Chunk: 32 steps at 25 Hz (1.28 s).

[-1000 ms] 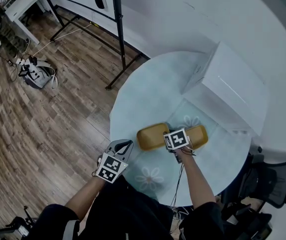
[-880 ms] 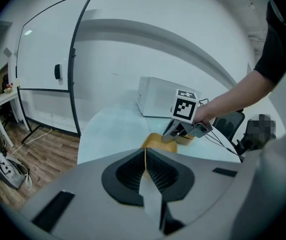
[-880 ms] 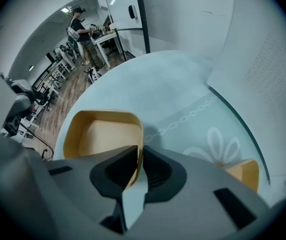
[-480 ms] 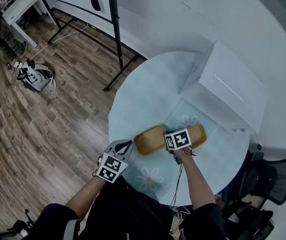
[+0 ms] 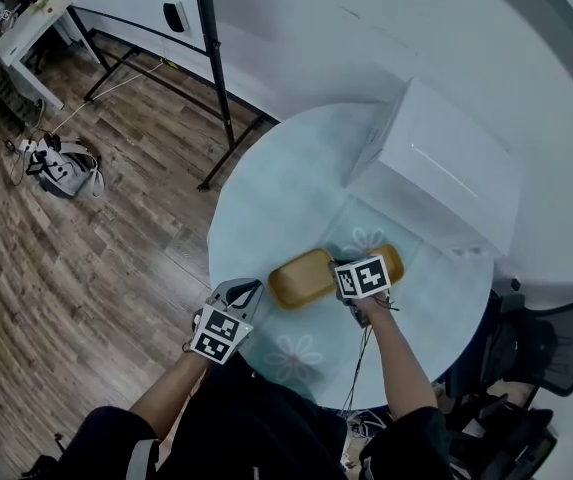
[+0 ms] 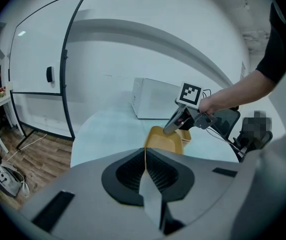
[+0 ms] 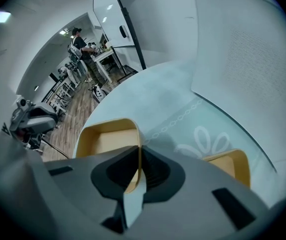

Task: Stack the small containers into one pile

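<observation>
Two shallow yellow containers lie side by side on the round glass table (image 5: 276, 198). My right gripper (image 5: 346, 280) is shut on the right-hand wall of the left container (image 5: 301, 279); its marker cube hides the jaws in the head view. In the right gripper view that yellow wall (image 7: 133, 134) runs between the closed jaws of the right gripper (image 7: 139, 160). The second container (image 5: 394, 260) sits just right of the gripper, apart from the first. My left gripper (image 5: 238, 296) hangs at the table's near-left edge, shut and empty, pointing at the left container (image 6: 165, 140).
A large white box (image 5: 436, 168) fills the far right of the table. A black whiteboard stand (image 5: 211, 78) rises from the wooden floor on the left. An office chair (image 5: 546, 343) is at the right. A person stands far off by a desk (image 7: 80, 46).
The head view has drifted slightly. My right gripper keeps its hold on the left container, which has shifted only a little. The left gripper has stayed in place.
</observation>
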Motion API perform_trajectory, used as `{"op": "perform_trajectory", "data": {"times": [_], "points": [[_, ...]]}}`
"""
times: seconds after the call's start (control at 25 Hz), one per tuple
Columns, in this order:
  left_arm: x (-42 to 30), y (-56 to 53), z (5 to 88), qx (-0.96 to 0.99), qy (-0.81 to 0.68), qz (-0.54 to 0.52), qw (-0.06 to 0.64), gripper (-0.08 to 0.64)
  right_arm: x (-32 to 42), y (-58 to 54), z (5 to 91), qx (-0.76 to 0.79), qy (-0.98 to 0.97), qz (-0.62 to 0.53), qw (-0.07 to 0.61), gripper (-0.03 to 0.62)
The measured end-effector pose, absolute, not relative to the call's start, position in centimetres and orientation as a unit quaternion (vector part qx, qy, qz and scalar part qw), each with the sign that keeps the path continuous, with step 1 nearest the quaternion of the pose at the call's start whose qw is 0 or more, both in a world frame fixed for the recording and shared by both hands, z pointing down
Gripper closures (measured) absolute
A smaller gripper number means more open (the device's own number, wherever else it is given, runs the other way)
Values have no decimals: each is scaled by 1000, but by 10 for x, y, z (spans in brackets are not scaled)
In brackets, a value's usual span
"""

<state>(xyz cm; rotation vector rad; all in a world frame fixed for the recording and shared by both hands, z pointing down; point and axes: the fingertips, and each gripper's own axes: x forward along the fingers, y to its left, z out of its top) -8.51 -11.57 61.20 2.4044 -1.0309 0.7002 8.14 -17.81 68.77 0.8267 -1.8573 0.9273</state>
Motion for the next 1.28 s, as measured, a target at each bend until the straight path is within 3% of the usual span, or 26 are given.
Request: {"op": "perform_trajectory", "data": {"times": [1.28], "points": [[54,-131,608,910,-256,276,172,545,283,-181,656,408,-705,406,414,557]]}}
